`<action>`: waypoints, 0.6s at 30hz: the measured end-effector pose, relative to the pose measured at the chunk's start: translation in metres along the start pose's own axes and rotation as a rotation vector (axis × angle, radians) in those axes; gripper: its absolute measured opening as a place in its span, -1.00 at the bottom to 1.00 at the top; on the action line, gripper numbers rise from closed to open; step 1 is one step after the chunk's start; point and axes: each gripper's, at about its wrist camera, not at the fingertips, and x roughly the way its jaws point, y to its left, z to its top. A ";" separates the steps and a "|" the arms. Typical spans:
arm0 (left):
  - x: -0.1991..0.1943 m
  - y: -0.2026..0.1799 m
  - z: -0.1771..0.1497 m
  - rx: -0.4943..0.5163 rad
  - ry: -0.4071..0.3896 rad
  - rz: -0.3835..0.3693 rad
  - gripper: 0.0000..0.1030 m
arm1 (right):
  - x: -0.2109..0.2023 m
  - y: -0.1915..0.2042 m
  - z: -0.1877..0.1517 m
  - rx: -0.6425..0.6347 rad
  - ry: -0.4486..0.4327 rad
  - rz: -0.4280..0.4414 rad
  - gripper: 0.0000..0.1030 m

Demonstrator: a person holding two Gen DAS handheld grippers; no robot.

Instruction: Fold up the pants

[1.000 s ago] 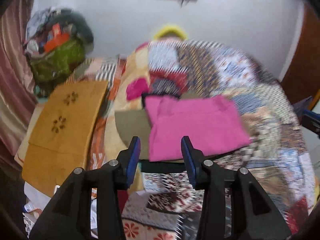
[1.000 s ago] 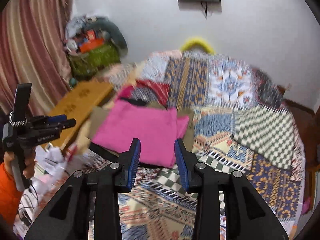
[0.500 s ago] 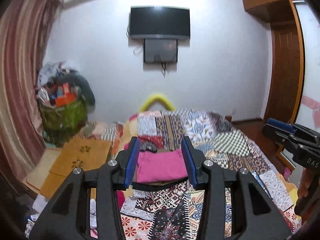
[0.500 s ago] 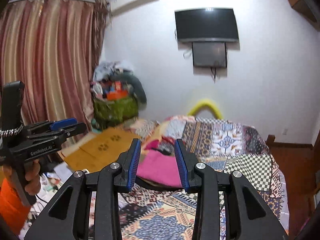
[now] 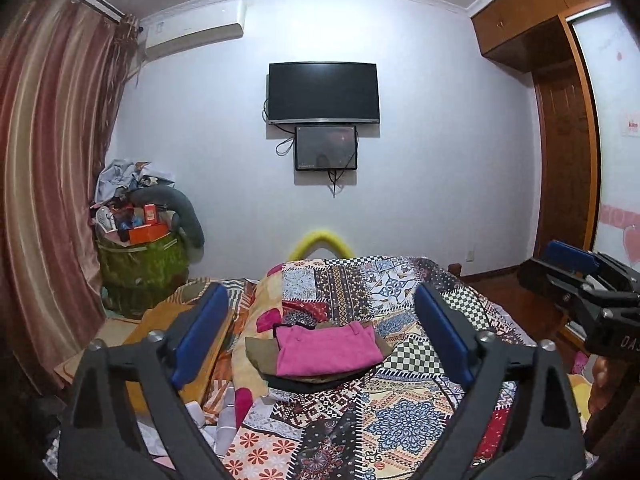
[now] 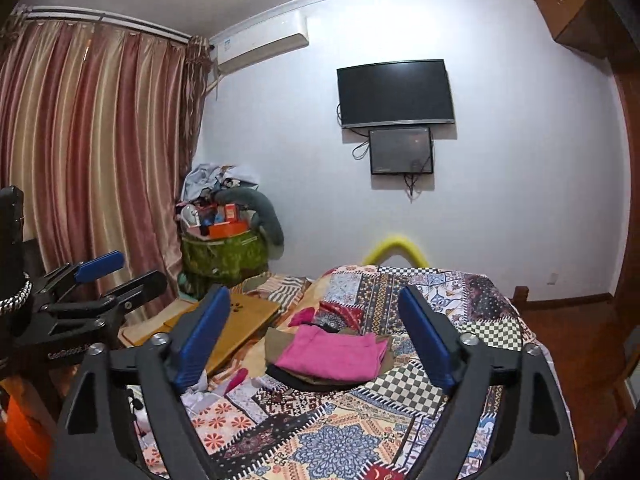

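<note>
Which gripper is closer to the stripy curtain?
Left. The left gripper is toward the curtain; the right gripper farther off, over the quilt. Both have just been opening, empty.

The folded pants (image 5: 330, 346) lay on top of a stack of clothes (image 5: 316, 374) on the bed (image 5: 404, 420). A laden basket (image 5: 140, 268) stood left of the bed by the curtain (image 5: 48, 160). A television (image 5: 323, 93) hung on the wall behind.

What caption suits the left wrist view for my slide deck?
Open left gripper frames folded pink pants stacked on a patchwork-quilted bed.
</note>
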 end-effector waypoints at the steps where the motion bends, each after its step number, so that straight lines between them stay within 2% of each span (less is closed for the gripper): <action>1: -0.002 0.000 0.000 -0.001 -0.002 -0.002 0.93 | -0.002 0.001 -0.001 0.000 -0.003 -0.009 0.83; 3: -0.006 -0.002 -0.001 0.002 -0.005 0.002 0.95 | -0.005 0.002 -0.002 -0.002 -0.006 -0.023 1.00; 18: -0.010 -0.006 -0.004 -0.006 -0.005 -0.007 0.99 | -0.017 0.001 -0.010 0.015 -0.004 -0.027 1.00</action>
